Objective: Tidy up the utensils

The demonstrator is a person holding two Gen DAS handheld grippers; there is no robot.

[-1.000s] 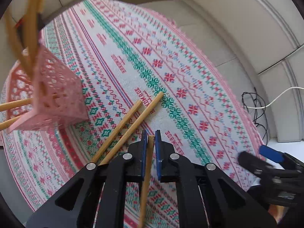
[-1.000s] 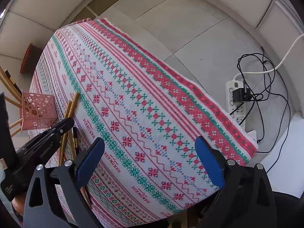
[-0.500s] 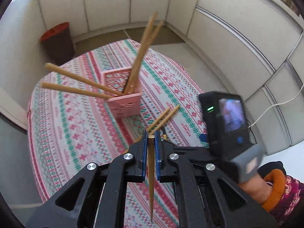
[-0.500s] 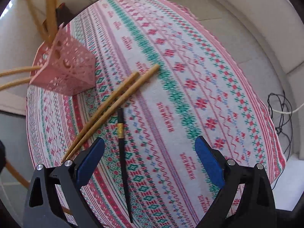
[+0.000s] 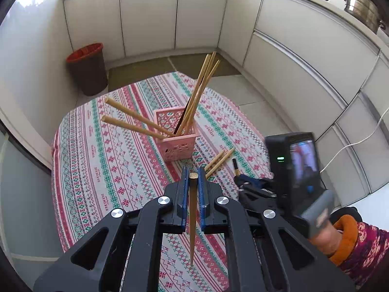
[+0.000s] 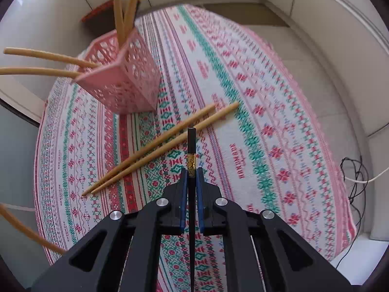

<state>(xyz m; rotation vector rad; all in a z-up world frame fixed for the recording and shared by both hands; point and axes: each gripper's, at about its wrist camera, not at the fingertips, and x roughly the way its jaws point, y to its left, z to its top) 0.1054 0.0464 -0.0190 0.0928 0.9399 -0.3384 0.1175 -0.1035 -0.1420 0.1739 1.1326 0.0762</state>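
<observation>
Counter (image 5: 80, 160) under patterned cloth carries the pink basket (image 5: 178, 147) at its centre; five wooden chopsticks plus a dark one already stand in it, fanning to 10 and 1 o'clock. Two loose wooden chopsticks (image 6: 160, 147) lie on the cloth at basket's 5 o'clock, just beside it.

Change: right gripper (image 6: 192, 178), wide open half a second ago above the black chopstick (image 6: 191, 143), now has jaws clamped on it just below the gold band, tip pointing 12 o'clock. Left gripper (image 5: 193, 182) has lifted clear, jaws shut on a wooden chopstick (image 5: 192, 221) hanging point-down, well above cloth.

Likely meaning: both hands loaded, two drops into basket next, then the loose pair remains.
</observation>
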